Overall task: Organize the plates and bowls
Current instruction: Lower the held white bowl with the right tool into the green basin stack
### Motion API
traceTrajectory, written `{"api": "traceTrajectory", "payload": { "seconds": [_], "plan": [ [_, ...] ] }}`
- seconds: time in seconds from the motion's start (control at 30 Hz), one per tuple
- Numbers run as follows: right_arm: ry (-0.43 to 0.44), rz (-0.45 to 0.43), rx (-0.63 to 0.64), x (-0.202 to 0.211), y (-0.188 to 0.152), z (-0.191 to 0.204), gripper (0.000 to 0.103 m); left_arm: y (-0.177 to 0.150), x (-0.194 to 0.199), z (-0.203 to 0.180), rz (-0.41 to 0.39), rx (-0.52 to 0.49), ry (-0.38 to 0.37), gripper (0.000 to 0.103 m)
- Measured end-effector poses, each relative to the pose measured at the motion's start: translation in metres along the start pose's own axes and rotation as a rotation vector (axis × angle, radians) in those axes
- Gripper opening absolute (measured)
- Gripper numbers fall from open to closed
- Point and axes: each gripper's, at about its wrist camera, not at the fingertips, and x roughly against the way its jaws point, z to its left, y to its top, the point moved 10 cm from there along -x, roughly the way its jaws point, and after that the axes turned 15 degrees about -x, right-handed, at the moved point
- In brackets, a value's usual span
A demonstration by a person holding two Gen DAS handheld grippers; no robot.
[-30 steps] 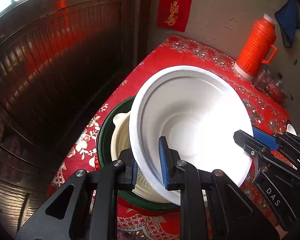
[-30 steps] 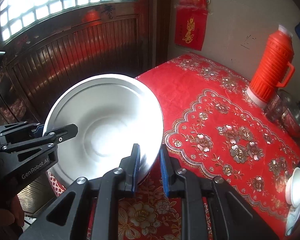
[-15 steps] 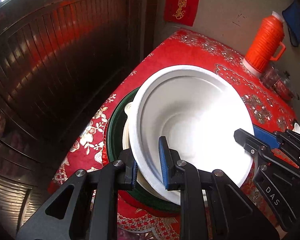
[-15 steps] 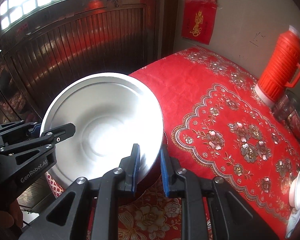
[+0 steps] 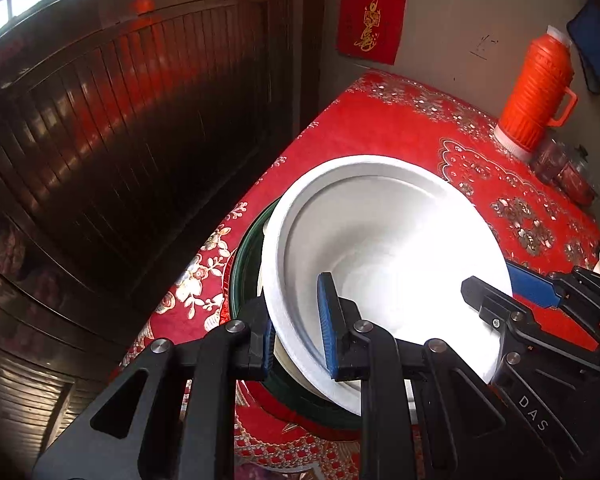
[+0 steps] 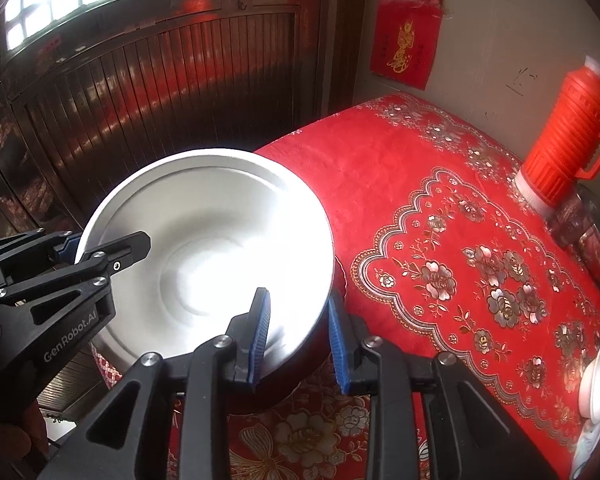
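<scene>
A large white bowl (image 5: 384,264) rests in a cream dish (image 5: 262,276) inside a dark green plate (image 5: 240,268) at the table's near left corner. My left gripper (image 5: 296,320) straddles the bowl's near rim, jaws a little apart around it. My right gripper (image 6: 298,336) straddles the white bowl's (image 6: 204,264) right rim, its blue pads (image 6: 260,332) now spread apart from the rim. Each gripper shows in the other's view: the right (image 5: 496,296) and the left (image 6: 100,248).
A red flowered tablecloth (image 6: 460,248) covers the table. An orange thermos (image 6: 568,140) and glass jars (image 6: 592,236) stand at the far right by the wall. A small white cup (image 6: 598,384) sits at the right edge. A dark wooden door (image 5: 120,140) is on the left.
The bowl has come down onto the stacked dishes. My right gripper's jaws have widened off the bowl's rim, and my left gripper's jaws have also opened slightly.
</scene>
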Motion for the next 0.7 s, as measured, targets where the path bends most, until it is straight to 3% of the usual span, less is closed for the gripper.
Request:
{"api": "traceTrajectory", "payload": {
  "seconds": [0.5, 0.7],
  "plan": [
    [0.006, -0.011, -0.034, 0.014, -0.001, -0.016, 0.035, 0.004, 0.011, 0.003, -0.032, 0.031, 0.004, 0.022],
    [-0.001, -0.062, -0.037, 0.032, 0.002, -0.020, 0.036, 0.009, 0.025, -0.004, -0.063, 0.043, -0.011, 0.022]
  ]
}}
